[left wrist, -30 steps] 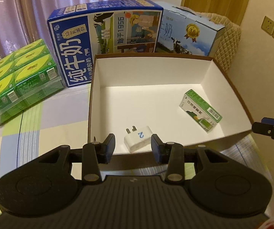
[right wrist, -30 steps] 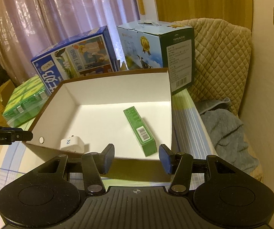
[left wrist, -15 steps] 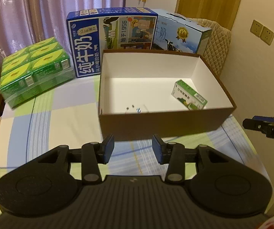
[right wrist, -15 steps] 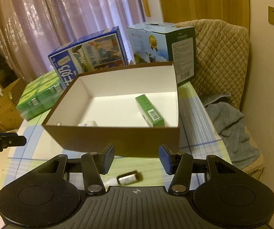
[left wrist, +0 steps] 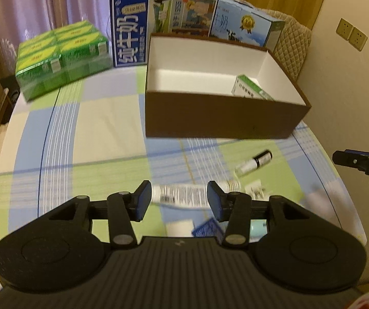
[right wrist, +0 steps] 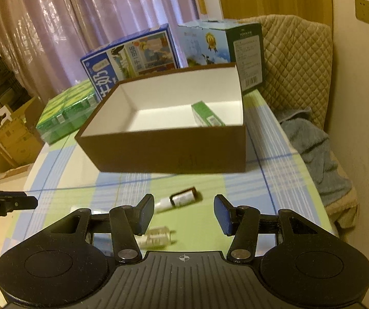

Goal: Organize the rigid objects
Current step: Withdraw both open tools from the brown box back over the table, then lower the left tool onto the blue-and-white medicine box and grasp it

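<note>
A brown box (left wrist: 225, 118) with a white inside stands on the checked tablecloth and holds a small green carton (left wrist: 248, 91). In front of it lie a black-capped vial (left wrist: 255, 161), a white printed bottle (left wrist: 182, 193) and a small clear plug (left wrist: 255, 189). My left gripper (left wrist: 179, 198) hovers over the bottle; its jaws are opening and nothing is pressed between them. In the right wrist view, my right gripper (right wrist: 184, 211) is open and empty, with the vial (right wrist: 182, 199) just beyond its fingers and the clear plug (right wrist: 156, 237) under them. The box (right wrist: 169, 152) and the carton (right wrist: 206, 114) lie further off.
Behind the box stand a blue milk case (left wrist: 143, 25) and a light-blue case (left wrist: 246, 25). Green shrink-wrapped packs (left wrist: 61, 54) sit at the back left. A quilted chair (right wrist: 295, 59) with a grey towel (right wrist: 310, 141) is on the right, and cardboard boxes (right wrist: 12, 134) are on the left.
Both grippers have drawn back from the box towards the table's near side. The loose items in front of it have come into view, and the front wall now hides the white charger.
</note>
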A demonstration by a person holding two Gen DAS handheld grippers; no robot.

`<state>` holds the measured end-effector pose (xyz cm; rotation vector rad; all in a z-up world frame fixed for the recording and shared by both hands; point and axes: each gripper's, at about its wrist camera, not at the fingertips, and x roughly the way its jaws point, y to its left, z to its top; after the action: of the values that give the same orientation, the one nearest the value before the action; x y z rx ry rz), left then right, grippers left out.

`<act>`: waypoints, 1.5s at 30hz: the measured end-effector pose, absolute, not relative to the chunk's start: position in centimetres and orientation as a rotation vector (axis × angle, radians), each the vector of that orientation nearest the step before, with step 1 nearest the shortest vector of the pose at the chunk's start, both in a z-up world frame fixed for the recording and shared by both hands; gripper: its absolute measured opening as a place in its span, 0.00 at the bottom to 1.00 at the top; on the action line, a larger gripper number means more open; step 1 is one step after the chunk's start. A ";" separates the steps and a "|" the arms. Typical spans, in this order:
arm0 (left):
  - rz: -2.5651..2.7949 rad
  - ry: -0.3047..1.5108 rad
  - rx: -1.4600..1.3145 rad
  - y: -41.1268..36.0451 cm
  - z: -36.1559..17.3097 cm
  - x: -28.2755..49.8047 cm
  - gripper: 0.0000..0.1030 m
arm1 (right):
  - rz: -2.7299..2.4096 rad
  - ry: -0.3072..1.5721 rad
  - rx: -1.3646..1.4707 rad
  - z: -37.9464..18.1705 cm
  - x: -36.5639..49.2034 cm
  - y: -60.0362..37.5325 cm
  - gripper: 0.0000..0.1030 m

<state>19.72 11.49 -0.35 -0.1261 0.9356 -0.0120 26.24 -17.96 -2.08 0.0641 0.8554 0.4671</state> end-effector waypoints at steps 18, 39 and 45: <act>-0.053 1.043 -0.141 10.8 -4.3 14.5 0.48 | 0.504 0.940 0.030 -5.1 22.2 -17.6 0.47; -0.174 1.095 -0.213 8.4 -6.9 13.5 0.51 | 0.493 1.011 0.034 -7.4 20.8 -17.7 0.47; -0.192 1.096 -0.268 7.4 -7.3 15.1 0.53 | 0.454 1.014 0.043 -7.7 21.0 -18.9 0.47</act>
<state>15.12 7.40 -7.29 -0.2677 1.0962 -0.1922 21.04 -18.94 -7.67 0.0434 1.0139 0.4542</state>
